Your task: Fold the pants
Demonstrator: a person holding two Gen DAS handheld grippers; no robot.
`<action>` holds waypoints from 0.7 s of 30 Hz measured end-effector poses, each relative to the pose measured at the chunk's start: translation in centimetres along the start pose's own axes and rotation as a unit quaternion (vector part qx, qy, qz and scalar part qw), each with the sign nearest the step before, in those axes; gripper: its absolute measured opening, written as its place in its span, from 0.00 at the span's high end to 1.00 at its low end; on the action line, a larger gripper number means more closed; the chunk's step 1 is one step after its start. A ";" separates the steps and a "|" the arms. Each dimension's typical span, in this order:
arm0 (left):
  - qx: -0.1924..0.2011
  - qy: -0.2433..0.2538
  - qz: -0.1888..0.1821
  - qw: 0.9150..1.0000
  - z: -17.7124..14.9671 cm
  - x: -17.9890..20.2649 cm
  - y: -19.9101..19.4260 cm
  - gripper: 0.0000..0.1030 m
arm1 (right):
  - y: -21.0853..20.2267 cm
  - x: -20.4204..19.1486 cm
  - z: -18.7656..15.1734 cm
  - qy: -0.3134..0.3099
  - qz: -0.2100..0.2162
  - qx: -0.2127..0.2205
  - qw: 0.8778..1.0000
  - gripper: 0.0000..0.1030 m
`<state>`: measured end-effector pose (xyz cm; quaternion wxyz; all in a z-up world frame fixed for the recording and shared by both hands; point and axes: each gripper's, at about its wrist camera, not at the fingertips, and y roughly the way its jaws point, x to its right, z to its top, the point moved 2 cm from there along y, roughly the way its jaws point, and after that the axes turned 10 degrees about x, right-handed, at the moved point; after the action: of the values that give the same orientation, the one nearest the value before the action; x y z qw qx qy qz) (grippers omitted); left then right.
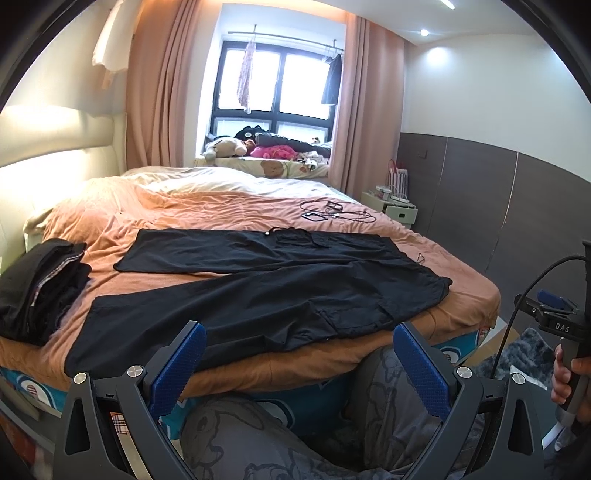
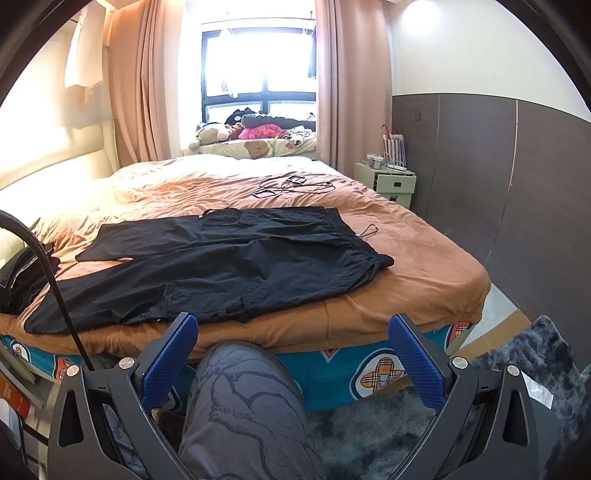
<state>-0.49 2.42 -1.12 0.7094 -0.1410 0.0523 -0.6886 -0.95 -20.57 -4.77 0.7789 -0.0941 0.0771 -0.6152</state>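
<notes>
pants (image 1: 258, 288) spread flat along bed's (image 1: 443, 314) near edge | folded dark pile (image 1: 40, 288) at left edge | cables (image 1: 332, 214) mid-bed | left tool (image 1: 299, 363), right tool (image 2: 293, 350): both gaping, empty, short of bed

Daylight pours through the window (image 2: 258, 66) at top centre, blown out to white in the right wrist view and milder in the left. A ceiling light (image 1: 424, 32) glows at upper right. The headboard (image 1: 55, 155) at left glares. Fisheye curvature bends the edges; the corners go black.
</notes>
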 end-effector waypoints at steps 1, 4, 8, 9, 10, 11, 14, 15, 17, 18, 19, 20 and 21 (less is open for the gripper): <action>0.000 0.000 0.000 1.000 0.0 0.0 0.0 0.01 | 0.0 0.0 0.0 0.000 0.000 0.000 1.000 0.00; 0.002 0.000 0.001 1.000 0.1 -0.2 -0.2 0.01 | 0.0 0.1 0.0 0.000 0.000 0.001 1.000 0.00; 0.002 -0.001 0.002 1.000 -0.1 -0.4 -0.3 0.01 | 0.0 0.1 0.0 0.003 -0.001 0.000 1.000 0.00; 0.002 -0.001 0.003 1.000 -0.1 -0.5 -0.4 0.01 | 0.0 0.1 0.0 0.003 0.000 0.001 1.000 0.00; 0.001 -0.002 0.003 1.000 -0.1 -0.6 -0.4 0.01 | 0.0 0.1 0.0 0.002 -0.001 0.001 1.000 0.00; 0.001 -0.002 0.004 1.000 -0.1 -0.7 -0.4 0.01 | -0.1 0.1 0.0 0.002 -0.001 0.001 1.000 0.00; 0.001 -0.004 0.005 1.000 -0.2 -0.8 -0.4 0.01 | -0.1 -0.1 0.0 -0.002 0.001 0.004 1.000 0.00; 0.002 -0.005 0.005 1.000 -0.2 -0.7 -0.4 0.01 | -0.2 -0.1 0.0 -0.003 0.001 0.005 1.000 0.00; 0.002 -0.007 0.006 1.000 -0.3 -0.8 -0.5 0.01 | -0.3 -0.1 -0.1 -0.006 0.001 0.007 1.000 0.00; 0.001 -0.008 0.007 1.000 -0.3 -0.8 -0.5 0.01 | -0.2 -0.1 -0.1 -0.005 0.002 0.006 1.000 0.00; 0.000 -0.008 0.007 1.000 -0.3 -0.8 -0.5 0.01 | -0.2 -0.1 -0.2 -0.005 0.003 0.006 1.000 0.00; 0.000 -0.008 0.007 1.000 -0.3 -0.8 -0.5 0.01 | -0.2 0.0 -0.2 -0.004 0.003 0.005 1.000 0.00; -0.001 -0.008 0.006 1.000 -0.4 -0.8 -0.4 0.01 | -0.2 0.0 -0.3 -0.004 0.003 0.005 1.000 0.00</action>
<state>-1.04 3.19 -1.44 0.7141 -0.1467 0.0479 -0.6828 -1.21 -20.66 -4.98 0.7812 -0.0924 0.0717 -0.6132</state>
